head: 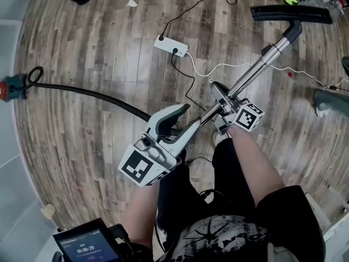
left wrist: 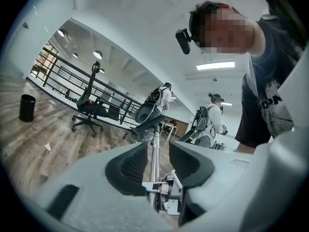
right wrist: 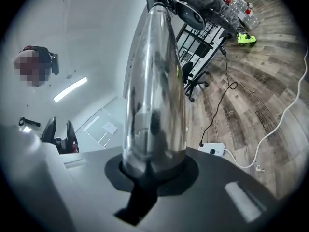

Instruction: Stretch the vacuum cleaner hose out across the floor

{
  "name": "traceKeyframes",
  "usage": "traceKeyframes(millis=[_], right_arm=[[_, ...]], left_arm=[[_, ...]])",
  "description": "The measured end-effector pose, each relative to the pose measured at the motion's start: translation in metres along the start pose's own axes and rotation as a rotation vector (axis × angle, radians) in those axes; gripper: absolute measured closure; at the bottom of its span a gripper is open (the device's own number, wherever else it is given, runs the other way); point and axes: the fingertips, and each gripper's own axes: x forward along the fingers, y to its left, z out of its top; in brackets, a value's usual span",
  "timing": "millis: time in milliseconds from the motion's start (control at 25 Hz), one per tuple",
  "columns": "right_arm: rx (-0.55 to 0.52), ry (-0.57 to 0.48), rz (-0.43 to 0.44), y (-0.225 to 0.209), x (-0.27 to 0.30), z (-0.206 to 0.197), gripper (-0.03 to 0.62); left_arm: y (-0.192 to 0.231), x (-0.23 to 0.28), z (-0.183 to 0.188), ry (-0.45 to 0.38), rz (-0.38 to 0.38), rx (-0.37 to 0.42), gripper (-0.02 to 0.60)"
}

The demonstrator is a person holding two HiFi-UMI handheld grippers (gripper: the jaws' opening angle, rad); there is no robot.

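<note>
Over wood floor (head: 98, 53): right gripper (right wrist: 153, 169) clamps wand (right wrist: 154, 81), left gripper (left wrist: 155, 161) parted.

1. Grey-brown plank floor (head: 98, 48) – white power strip (head: 170, 46) lying on it, small paper scrap (head: 132, 3) farther off.
2. Black office chair (left wrist: 89, 105) near a dark railing (left wrist: 63, 76); black bin (left wrist: 27, 108) well apart, to its left.
3. White walls (left wrist: 48, 13) and ceiling (left wrist: 159, 13) – long strip light (left wrist: 216, 65) lit overhead.
</note>
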Motion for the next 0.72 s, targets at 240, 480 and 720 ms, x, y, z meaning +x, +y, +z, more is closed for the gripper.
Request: traceKeyframes(millis=[240,480,720], right_arm=[[-0.035,0.035,0.042,-0.064,0.033,-0.014,0.543],[0.001,0.016,0.09,-0.125,0.072,-0.029,0.545],[0.076,-0.01,0.05,-0.231,0.079,-0.06,0.545]], left_arm=[[0.036,0.043,-0.065,0.016,-0.014,0.038,0.442],[0.072,0.054,-0.103,-0.011,0.013,0.099,0.44],[0.103,0.058,-0.155,-0.031,0.091,0.14,0.45]])
